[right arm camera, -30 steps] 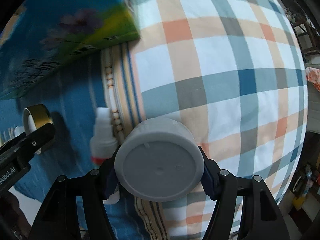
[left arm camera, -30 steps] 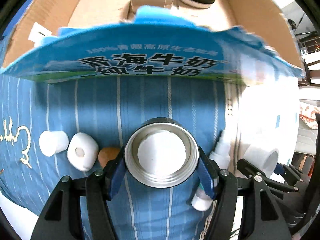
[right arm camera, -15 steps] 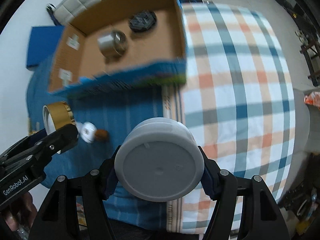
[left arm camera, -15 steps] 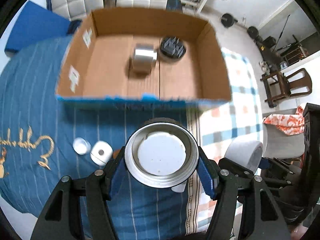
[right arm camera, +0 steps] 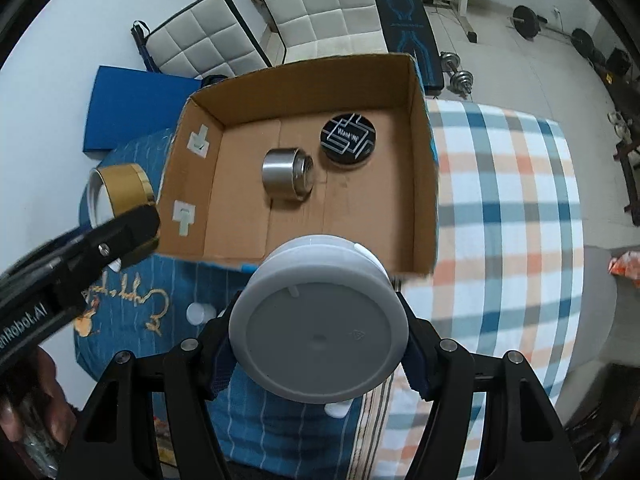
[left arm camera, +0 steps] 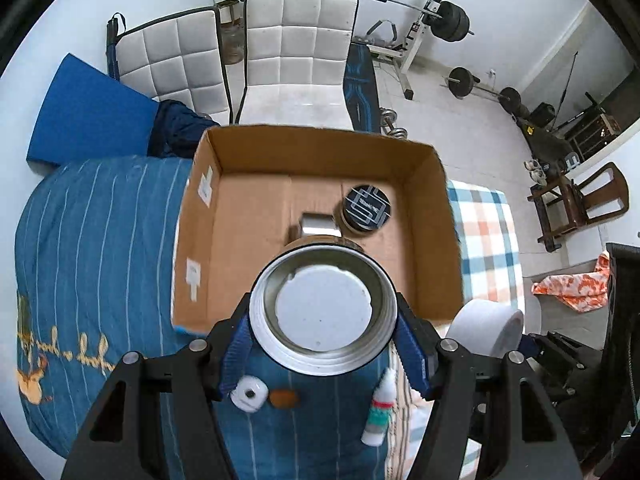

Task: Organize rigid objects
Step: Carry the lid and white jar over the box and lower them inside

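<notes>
Only right view shows gold lid's (right arm camera: 120,190) side

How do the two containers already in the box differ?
In the cardboard box, the silver metal container lies on its side, bare and shiny; the black round tin sits flat, lid up, with a white line pattern. The tin looks wider and flatter. Both are round and sit close together.

Both grippers (left arm camera: 323,354) (right arm camera: 318,354) higher; over box (right arm camera: 420,92)

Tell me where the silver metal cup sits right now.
The silver metal cup lies on its side mid-floor of the cardboard box, just left of the black round tin in the right wrist view.
</notes>
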